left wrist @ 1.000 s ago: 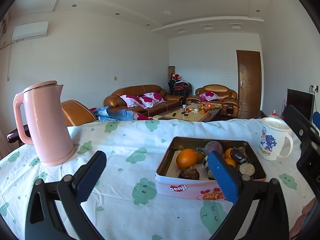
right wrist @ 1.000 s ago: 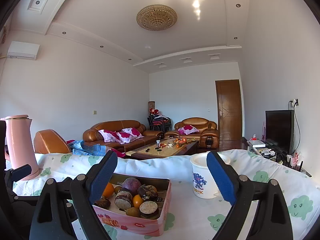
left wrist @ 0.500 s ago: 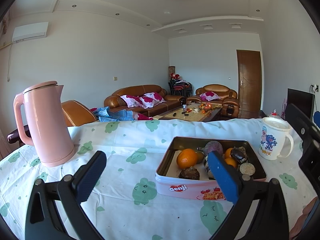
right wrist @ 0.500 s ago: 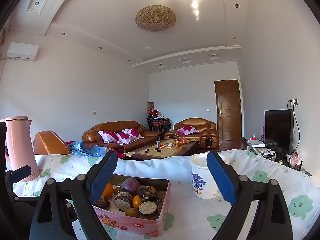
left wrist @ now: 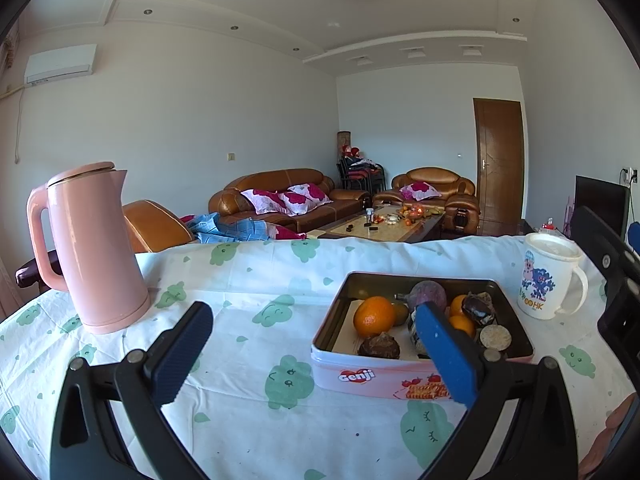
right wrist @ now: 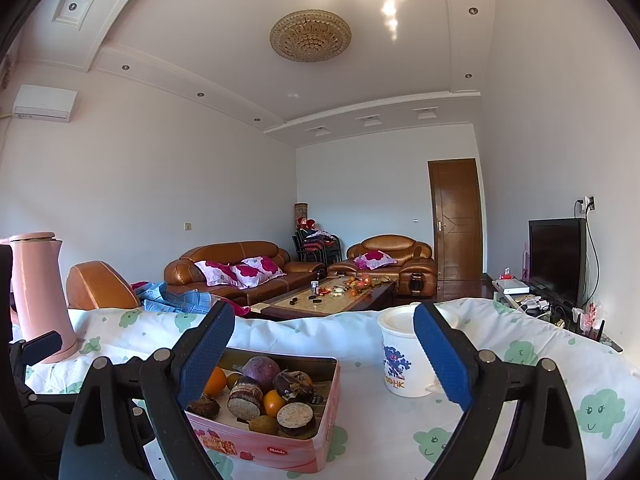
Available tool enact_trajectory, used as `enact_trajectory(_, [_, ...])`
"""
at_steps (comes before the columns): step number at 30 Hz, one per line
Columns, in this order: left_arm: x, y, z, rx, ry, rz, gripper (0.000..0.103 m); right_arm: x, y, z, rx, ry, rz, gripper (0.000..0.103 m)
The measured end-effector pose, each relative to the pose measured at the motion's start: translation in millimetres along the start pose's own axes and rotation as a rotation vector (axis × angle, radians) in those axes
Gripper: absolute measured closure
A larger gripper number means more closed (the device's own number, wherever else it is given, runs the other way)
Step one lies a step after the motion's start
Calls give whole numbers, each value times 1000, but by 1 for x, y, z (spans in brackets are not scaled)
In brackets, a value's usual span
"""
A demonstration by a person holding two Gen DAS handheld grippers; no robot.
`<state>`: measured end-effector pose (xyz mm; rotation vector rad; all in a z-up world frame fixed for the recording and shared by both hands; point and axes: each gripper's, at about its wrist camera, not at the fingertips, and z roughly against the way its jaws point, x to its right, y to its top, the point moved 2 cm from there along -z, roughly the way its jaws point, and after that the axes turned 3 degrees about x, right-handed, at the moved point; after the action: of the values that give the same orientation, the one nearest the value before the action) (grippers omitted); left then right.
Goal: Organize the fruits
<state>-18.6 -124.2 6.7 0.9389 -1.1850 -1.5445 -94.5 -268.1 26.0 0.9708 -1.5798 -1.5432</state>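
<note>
One tin of fruit, one mug, one kettle.

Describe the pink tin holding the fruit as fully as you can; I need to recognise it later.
The pink tin is a shallow, rectangular metal-looking box with rounded corners, lidless, its inside dark. Its pink side walls carry a red and white logo and printed pictures. It sits flat on the white tablecloth with green prints, between the pink kettle and the white mug, touching neither. No claw touches it.

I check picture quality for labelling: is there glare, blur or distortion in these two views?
Left wrist view: sharp, strong fisheye bending, black corners, fruits in the tin evenly lit. Right wrist view: equally sharp, bright glare patch on the ceiling, straight ceiling mouldings look curved.
</note>
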Motion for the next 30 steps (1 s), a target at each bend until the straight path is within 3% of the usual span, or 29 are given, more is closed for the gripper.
enact_trajectory(30, [0,1,-1,-14,28,-20,0,0,0,2,-2,-6,1,11])
